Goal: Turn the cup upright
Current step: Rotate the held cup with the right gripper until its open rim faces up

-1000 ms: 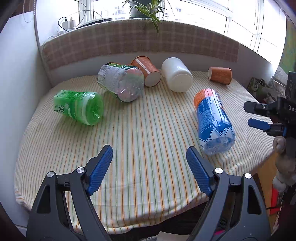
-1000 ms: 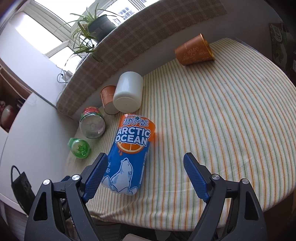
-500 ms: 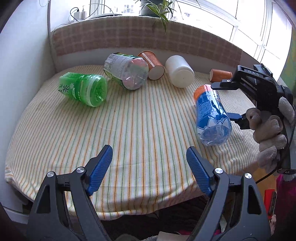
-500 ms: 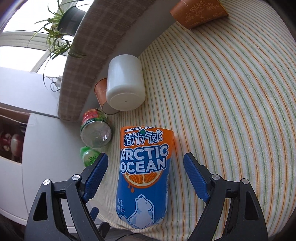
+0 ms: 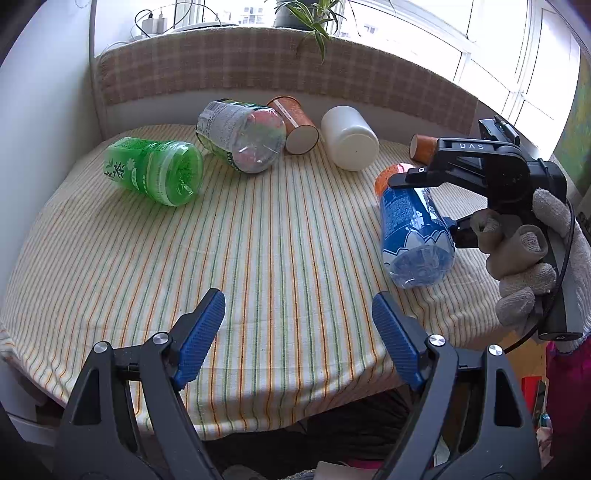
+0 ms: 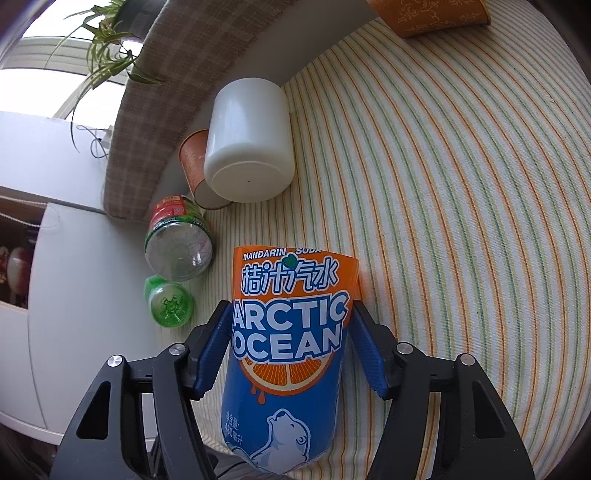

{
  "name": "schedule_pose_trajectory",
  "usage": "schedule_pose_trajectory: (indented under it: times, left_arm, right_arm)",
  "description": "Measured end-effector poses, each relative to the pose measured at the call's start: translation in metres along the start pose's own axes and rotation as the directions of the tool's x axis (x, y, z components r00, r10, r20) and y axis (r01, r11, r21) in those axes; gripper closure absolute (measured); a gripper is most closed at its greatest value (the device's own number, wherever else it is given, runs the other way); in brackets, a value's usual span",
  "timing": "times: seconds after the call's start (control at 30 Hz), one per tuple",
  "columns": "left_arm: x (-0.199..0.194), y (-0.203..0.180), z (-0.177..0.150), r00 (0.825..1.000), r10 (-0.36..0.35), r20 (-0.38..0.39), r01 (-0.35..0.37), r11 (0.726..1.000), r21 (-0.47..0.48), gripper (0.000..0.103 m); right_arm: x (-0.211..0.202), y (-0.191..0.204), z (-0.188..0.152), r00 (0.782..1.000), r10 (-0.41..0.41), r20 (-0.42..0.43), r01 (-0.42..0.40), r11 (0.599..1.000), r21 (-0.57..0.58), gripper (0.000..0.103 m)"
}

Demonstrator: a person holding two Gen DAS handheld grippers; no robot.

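Observation:
A blue and orange "Arctic Ocean" cup (image 6: 288, 354) lies on its side on the striped tablecloth (image 5: 277, 236). It also shows in the left wrist view (image 5: 413, 225). My right gripper (image 6: 290, 339) has its blue pads on both sides of the cup and is shut on it. The right gripper also shows in the left wrist view (image 5: 424, 206), held by a gloved hand. My left gripper (image 5: 297, 332) is open and empty above the table's near edge.
Lying on their sides are a green cup (image 5: 155, 170), a clear cup with a green label (image 5: 240, 140), a brown paper cup (image 5: 293, 118), a white cup (image 5: 349, 136) and another brown cup (image 6: 436, 14). A cushioned ledge (image 5: 258, 70) runs behind.
My right gripper has moved down onto the Arctic Ocean cup and its jaws have closed around it. The left gripper has drawn back slightly and stays open.

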State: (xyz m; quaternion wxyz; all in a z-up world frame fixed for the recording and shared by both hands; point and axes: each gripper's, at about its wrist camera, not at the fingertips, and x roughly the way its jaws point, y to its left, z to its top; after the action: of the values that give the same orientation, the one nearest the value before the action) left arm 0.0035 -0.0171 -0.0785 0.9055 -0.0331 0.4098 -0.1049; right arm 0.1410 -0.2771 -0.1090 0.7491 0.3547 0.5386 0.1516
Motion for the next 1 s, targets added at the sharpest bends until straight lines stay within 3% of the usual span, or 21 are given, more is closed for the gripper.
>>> schedule_pose_trajectory:
  times: [0.2,0.3,0.47,0.67,0.9,1.0]
  left_arm:
    - [0.001,-0.002,0.001,1.000,-0.011,-0.004,0.011,1.000,-0.007,0.019]
    - [0.002,-0.004,0.001,1.000,-0.016,-0.008,0.016,1.000,-0.007,0.019]
    - [0.002,-0.004,0.000,1.000,-0.017,-0.007,0.017,1.000,-0.015,0.019]
    - [0.000,0.000,0.001,1.000,-0.020,-0.009,0.020,0.999,-0.030,0.019]
    - [-0.002,0.003,0.001,1.000,-0.017,-0.005,0.017,0.999,-0.038,0.019]
    - [-0.003,0.003,0.001,1.000,-0.022,-0.007,0.022,0.999,-0.037,0.019]
  right_arm:
    - [-0.010,0.008,-0.010,0.998,-0.004,0.057,0.009,0.996,-0.086,0.041]
    - [-0.023,0.020,-0.014,0.989,-0.057,0.133,0.081,0.979,-0.187,0.041]
    - [-0.040,0.040,-0.019,0.959,-0.108,0.261,0.191,0.928,-0.320,0.041]
    - [-0.041,0.052,-0.026,0.900,-0.178,0.398,0.353,0.832,-0.428,0.041]
    - [-0.037,0.057,-0.025,0.850,-0.189,0.492,0.439,0.771,-0.462,0.041]
    - [-0.033,0.061,-0.019,0.839,-0.179,0.514,0.448,0.763,-0.465,0.042]
